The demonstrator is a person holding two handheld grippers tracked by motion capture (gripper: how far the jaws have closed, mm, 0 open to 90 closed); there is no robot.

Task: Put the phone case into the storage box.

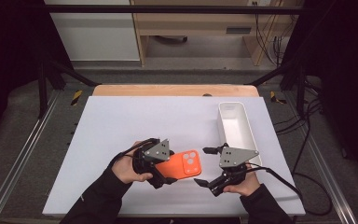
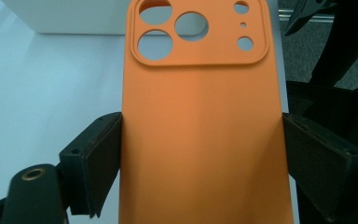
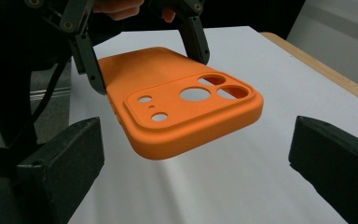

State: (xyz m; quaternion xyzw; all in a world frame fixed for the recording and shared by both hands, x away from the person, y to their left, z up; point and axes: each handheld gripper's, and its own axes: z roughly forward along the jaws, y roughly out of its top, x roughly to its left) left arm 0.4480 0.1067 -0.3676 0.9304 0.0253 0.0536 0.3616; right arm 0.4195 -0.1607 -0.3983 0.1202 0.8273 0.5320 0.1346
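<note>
An orange phone case (image 1: 184,164) is held above the white mat, back side up, with its camera cut-outs pointing to the right. My left gripper (image 1: 168,169) is shut on its two long sides. In the left gripper view the black pads (image 2: 105,158) press against both edges of the case (image 2: 200,116). My right gripper (image 1: 203,166) stands open at the case's camera end. In the right gripper view the case (image 3: 177,107) hovers between and just beyond the wide-apart jaws of the right gripper (image 3: 200,158), untouched by them. The left gripper (image 3: 149,70) clamps its far end.
A white rectangular tray (image 1: 233,103) stands at the right side of the white mat (image 1: 135,121), just beyond the right gripper; its wall (image 2: 65,18) also appears in the left gripper view. The wooden table edge (image 1: 168,90) lies behind the mat.
</note>
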